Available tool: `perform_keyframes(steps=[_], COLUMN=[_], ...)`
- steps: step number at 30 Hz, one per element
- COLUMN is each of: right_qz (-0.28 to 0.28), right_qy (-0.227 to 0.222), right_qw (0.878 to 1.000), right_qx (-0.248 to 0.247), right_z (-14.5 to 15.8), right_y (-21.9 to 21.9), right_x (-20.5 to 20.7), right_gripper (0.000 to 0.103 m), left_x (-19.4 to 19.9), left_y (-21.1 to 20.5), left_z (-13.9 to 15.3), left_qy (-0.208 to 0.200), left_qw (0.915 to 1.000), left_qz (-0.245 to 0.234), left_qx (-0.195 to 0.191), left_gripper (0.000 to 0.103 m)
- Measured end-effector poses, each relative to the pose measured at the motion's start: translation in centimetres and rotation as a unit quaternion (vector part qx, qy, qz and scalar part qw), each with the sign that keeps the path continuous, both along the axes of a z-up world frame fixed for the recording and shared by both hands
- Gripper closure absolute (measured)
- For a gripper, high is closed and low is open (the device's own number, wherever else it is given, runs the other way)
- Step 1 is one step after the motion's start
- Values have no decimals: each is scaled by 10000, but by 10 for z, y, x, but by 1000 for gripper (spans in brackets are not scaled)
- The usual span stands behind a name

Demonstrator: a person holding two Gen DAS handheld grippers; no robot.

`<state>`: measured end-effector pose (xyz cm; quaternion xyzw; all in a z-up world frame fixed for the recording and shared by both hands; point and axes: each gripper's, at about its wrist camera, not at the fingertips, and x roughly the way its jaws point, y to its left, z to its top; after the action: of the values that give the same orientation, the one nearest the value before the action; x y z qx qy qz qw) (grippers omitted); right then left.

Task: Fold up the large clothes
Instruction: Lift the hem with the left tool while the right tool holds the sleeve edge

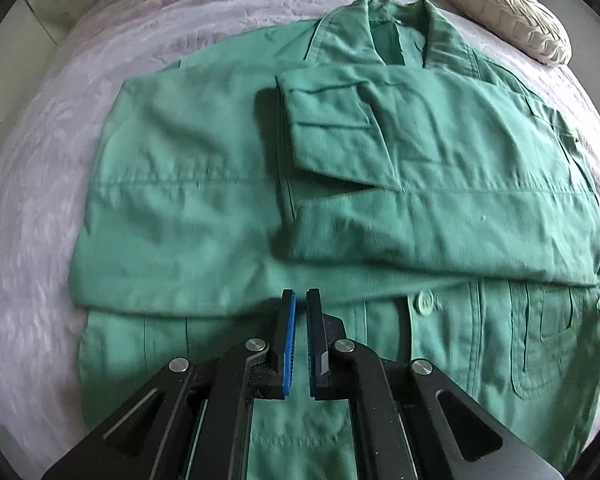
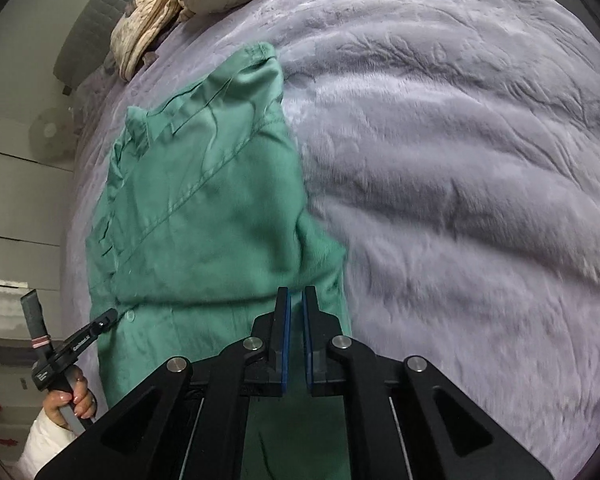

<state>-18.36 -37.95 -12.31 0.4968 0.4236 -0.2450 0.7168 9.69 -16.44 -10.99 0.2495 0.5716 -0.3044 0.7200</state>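
Fingers on our left gripper (image 1: 301, 300) are sitting all but closed with nothing between them, hovering over the green jacket (image 1: 220, 208) near its lower fold. Our right gripper (image 2: 296, 296) is showing the same narrow gap between its blue pads, also empty, hanging over the jacket's right edge where it is meeting the blanket (image 2: 460, 200).

We are seeing the jacket lying flat on the bed, both sleeves already folded in across the chest, the cuff (image 1: 328, 120) resting on top, the collar (image 1: 400, 28) pointing toward the pillow (image 1: 500, 12). The buttoned hem end is lying nearest us.

We are judging the next fold, hem up toward collar, to be the risky one. If we are pinching only the top layer, the sleeves underneath may be sliding out and undoing the shape. The plush blanket may also be getting caught in the fingers.
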Motion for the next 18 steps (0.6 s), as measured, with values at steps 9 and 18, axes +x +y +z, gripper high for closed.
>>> perform_keyframes(steps=[9,18], right_qz=[259,581], right_qy=[258,317], right_qw=[9988,9968], right_qx=[325,454], right_z=[1,16], right_y=[35,61], right_x=[0,6], right_gripper=[97,96], left_x=[-32,-55], left_y=[13,42], left_z=[6,26], left_qy=[179,317], left_qw=[9993,9984], left_qz=[95,331], left_qx=[316,341], left_gripper=[97,97])
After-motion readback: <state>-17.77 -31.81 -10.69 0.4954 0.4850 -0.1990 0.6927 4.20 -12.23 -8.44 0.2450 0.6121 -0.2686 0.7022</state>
